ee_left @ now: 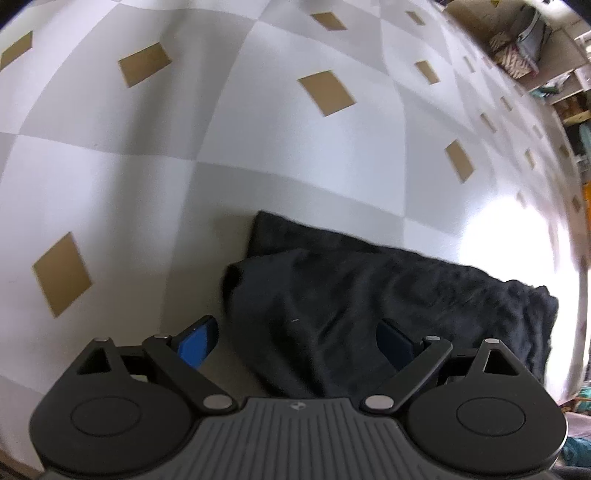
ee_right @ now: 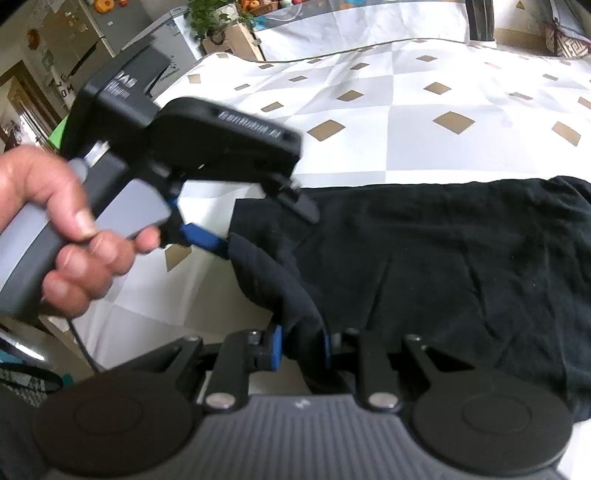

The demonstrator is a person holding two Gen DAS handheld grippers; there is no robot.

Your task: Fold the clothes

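Note:
A black garment lies crumpled on a white and grey checked cloth with tan diamonds. My left gripper hovers over the garment's left end with its jaws wide, the blue pad just off the fabric's edge and the other finger over the cloth. In the right wrist view a hand holds that left gripper above the garment. My right gripper is shut on a raised fold of the garment at its near left corner.
The checked cloth stretches far beyond the garment. A potted plant and a cardboard box stand past its back left edge. Shelves with clutter line the upper right of the left wrist view.

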